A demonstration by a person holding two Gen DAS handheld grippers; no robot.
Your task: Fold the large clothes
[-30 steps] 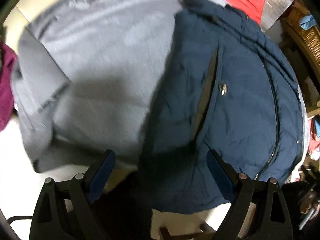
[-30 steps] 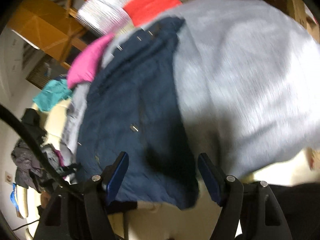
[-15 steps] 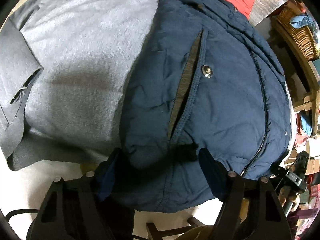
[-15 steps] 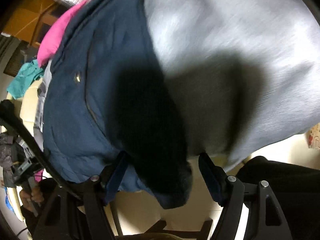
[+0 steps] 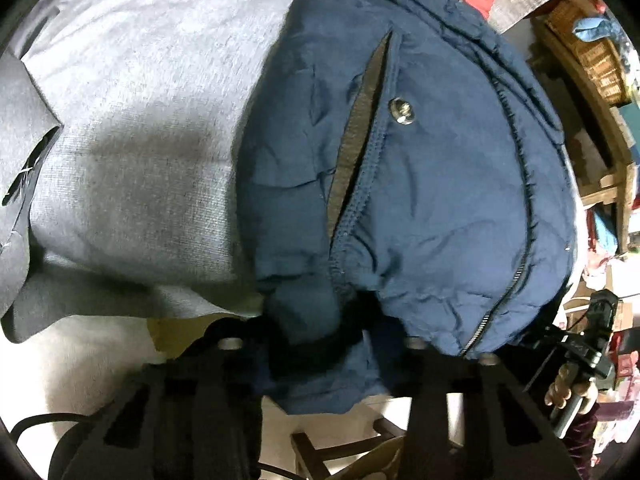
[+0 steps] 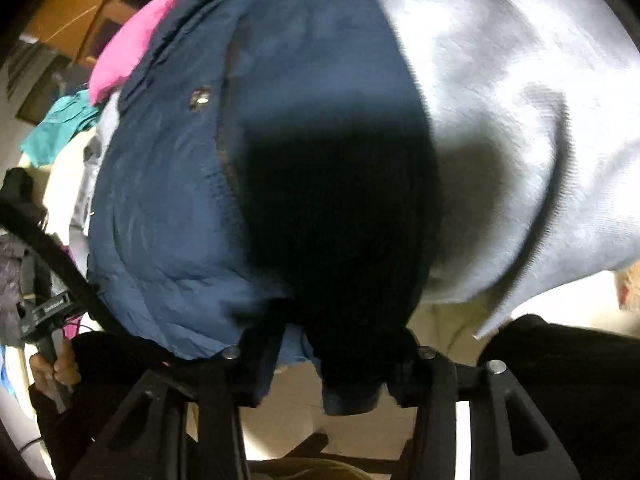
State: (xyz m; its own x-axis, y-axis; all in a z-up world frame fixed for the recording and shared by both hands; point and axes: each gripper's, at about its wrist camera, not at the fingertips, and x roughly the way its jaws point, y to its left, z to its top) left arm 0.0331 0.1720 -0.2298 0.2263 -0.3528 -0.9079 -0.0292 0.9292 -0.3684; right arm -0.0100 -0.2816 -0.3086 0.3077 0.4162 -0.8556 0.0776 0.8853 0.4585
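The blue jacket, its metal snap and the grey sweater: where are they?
blue jacket [image 5: 440, 208], left wrist view, on its front panel.
metal snap [image 5: 401, 110], left wrist view, on the button beside the pocket slit.
grey sweater [image 6: 520, 128], right wrist view, on its body.

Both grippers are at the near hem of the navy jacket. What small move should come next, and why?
Probably finish the squeeze, then lift the hem a little. The jaws of the left gripper and the right gripper are closing with the hem of the navy jacket bunched between them. It lies on a grey sweater, so raising the hem should free it for folding.
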